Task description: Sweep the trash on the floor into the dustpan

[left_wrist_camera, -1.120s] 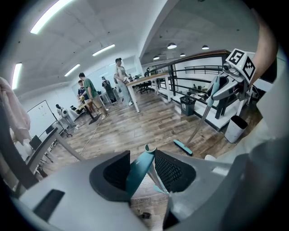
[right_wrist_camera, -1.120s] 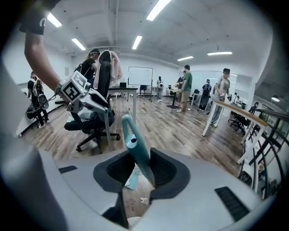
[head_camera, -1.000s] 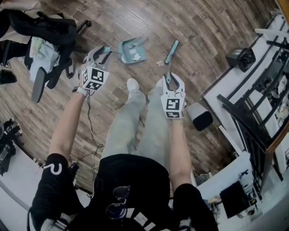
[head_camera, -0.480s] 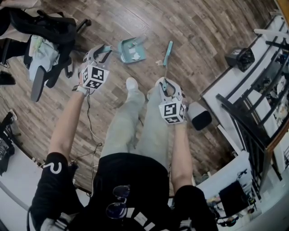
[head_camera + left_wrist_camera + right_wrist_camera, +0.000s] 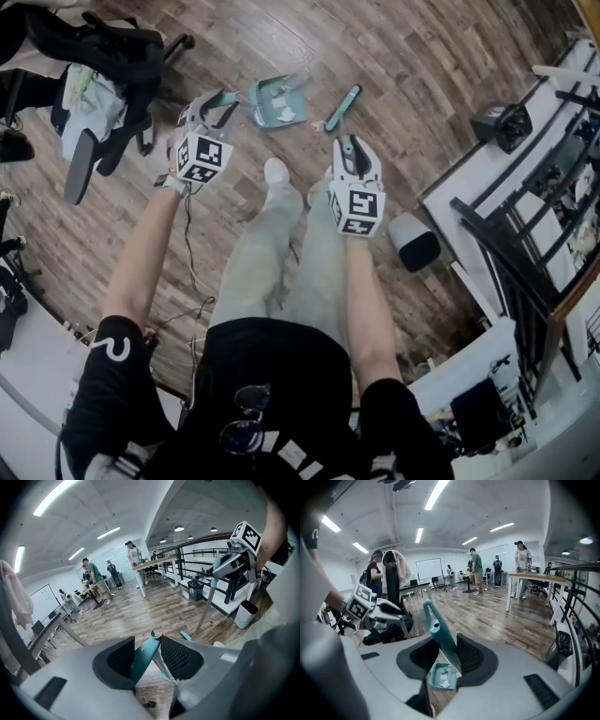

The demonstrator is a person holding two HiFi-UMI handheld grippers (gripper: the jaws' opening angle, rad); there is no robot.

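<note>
Now our left claw [image 5: 217, 101] clamps the dustpan [image 5: 272, 94] steady for catching; the right claw [image 5: 345, 146] grips the broom [image 5: 342, 106], with the trash [image 5: 285, 117] seemingly mostly in.

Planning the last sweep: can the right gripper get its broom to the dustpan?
Probably yes. The right gripper is shut on the broom, whose head lies beside the dustpan with open floor between; the left gripper holds the dustpan.
</note>
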